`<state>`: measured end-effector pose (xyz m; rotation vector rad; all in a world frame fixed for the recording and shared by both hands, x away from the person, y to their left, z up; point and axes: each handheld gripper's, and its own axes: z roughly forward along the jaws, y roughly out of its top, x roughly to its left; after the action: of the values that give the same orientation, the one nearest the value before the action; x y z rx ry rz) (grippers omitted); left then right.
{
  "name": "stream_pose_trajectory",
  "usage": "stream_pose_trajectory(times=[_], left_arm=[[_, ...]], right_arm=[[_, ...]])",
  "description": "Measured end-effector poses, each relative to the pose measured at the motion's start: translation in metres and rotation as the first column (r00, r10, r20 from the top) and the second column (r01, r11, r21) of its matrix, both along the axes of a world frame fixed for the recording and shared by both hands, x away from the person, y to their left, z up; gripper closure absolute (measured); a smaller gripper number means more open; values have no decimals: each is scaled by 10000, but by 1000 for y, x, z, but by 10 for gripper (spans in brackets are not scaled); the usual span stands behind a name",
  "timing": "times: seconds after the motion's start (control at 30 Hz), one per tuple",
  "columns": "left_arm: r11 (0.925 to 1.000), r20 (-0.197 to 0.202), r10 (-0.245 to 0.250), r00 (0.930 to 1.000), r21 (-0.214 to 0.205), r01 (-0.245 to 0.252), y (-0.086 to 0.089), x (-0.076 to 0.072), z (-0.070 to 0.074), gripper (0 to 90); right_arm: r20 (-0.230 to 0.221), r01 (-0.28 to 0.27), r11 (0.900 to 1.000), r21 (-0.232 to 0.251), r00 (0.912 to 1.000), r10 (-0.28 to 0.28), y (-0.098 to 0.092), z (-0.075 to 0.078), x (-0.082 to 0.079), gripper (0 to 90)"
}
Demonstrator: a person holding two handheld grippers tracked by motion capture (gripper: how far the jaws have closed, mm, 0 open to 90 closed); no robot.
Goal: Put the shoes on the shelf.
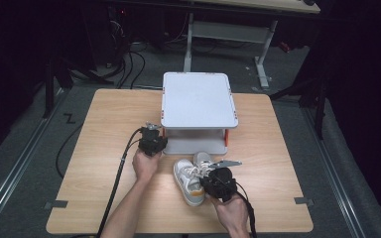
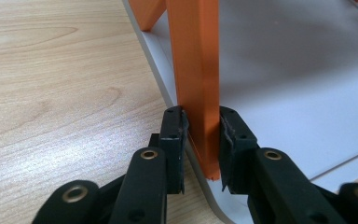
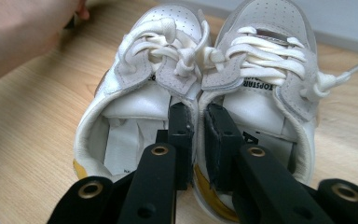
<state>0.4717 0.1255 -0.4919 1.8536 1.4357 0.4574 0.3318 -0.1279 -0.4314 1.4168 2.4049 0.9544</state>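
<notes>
high view: we've got a light wood worktop point(image 1: 94, 163) w/ a small two-tier shelf rack, grey plastic trays on orange posts point(image 1: 198, 111), at the far middle, and a pair of white lace-up sneakers w/ yellow heels point(image 1: 192, 178) just in front of its lower tray. our left gripper point(image 1: 154, 140) sits at the rack's front-left corner; our right gripper point(image 1: 217, 181) is over the sneakers' heel ends.

progress, as we judge it: both grasps look set, nothing lifted yet. the sneakers rest on the worktop, side by side, toes toward the rack; both trays look bare. what's left is prob. raising the pair and setting it on the rack while the left steadies the frame.

left gripper view adds what the high view can't: the left gripper point(image 2: 201, 140) is clenched on the orange front-left post point(image 2: 195, 70), pads touching both faces, low near the grey lower tray point(image 2: 298, 93).

right gripper view fills in the other side: the right gripper point(image 3: 199, 126) is pinching the two inner collar walls together, one jaw inside each sneaker point(image 3: 191, 93), so it's grasping the pair at once. laces are tied, tongues up, and a hand point(image 3: 23, 32) shows at top left. high view alone gives the overall layout.
</notes>
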Motion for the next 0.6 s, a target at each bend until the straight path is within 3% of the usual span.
stream_pose_trajectory(times=[0.23, 0.6], left_arm=[[10000, -26, -9, 10000, 13, 9, 0, 0, 0, 735], [10000, -36, -32, 10000, 15, 32, 0, -1, 0, 734]], right_arm=[[531, 46, 10000, 50, 9986, -49, -7, 16, 15, 822], [803, 167, 9994, -305, 9967, -142, 0, 15, 53, 823]])
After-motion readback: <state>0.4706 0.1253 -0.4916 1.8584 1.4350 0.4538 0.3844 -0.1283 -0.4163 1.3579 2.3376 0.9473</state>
